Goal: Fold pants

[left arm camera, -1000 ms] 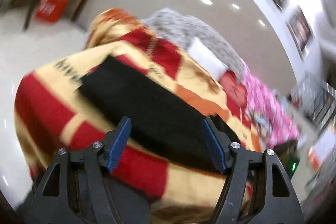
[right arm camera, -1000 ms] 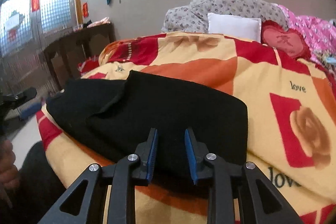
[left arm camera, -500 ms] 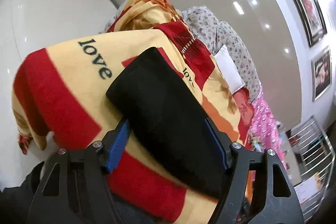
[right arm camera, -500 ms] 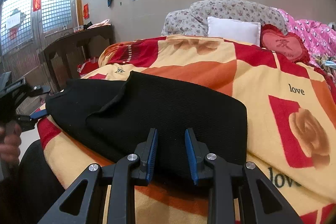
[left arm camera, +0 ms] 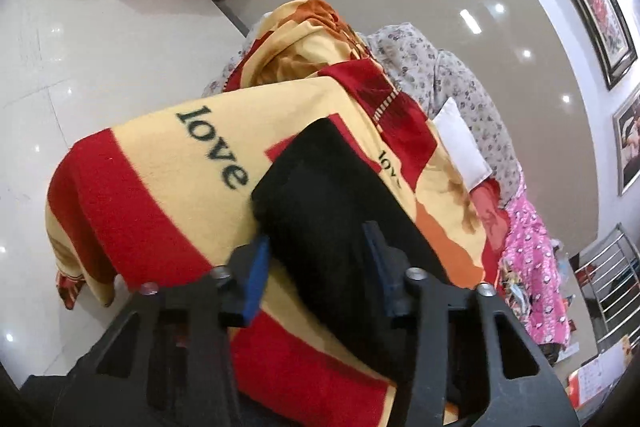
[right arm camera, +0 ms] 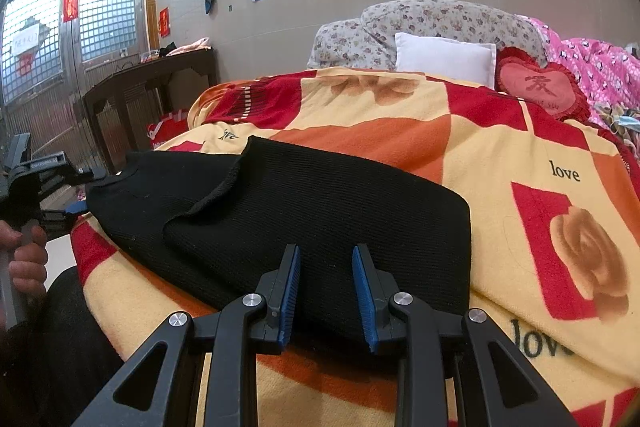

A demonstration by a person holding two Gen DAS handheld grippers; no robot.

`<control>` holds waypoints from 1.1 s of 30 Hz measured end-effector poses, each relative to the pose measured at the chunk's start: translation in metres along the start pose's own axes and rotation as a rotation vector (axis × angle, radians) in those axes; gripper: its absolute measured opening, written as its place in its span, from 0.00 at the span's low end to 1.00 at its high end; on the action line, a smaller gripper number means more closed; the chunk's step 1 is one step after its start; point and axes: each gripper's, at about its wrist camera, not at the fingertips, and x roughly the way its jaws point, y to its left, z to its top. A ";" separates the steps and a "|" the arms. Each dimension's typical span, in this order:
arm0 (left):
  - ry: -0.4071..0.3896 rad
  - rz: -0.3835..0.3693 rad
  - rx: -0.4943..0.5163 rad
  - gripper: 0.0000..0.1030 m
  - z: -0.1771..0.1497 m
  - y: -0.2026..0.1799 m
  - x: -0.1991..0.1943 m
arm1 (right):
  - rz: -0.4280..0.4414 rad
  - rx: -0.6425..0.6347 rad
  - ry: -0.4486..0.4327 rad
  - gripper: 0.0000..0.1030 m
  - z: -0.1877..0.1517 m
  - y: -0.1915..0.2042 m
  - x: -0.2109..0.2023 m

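Black pants (right arm camera: 304, 223) lie partly folded on the blanket (right arm camera: 520, 147), near edge. Left gripper (left arm camera: 316, 259) is closing on the left end fold. Right gripper (right arm camera: 326, 287) is narrowly parted over the near hem, pinching nothing. Next: secure grip, fold over.

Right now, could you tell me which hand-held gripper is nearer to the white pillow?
Neither is clearly nearer. The left hand-held gripper is closing around the pants' end at the blanket's corner; the right one is at their near edge. The pillow lies far beyond both.
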 end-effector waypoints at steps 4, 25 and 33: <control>0.002 0.002 0.014 0.38 -0.003 -0.001 -0.001 | 0.001 -0.001 0.000 0.25 0.000 0.000 0.000; -0.255 -0.039 0.658 0.09 -0.060 -0.108 -0.035 | 0.102 0.189 -0.019 0.25 0.018 -0.019 -0.009; -0.201 -0.182 0.931 0.09 -0.120 -0.150 -0.036 | 0.616 0.389 -0.155 0.45 0.082 -0.024 -0.034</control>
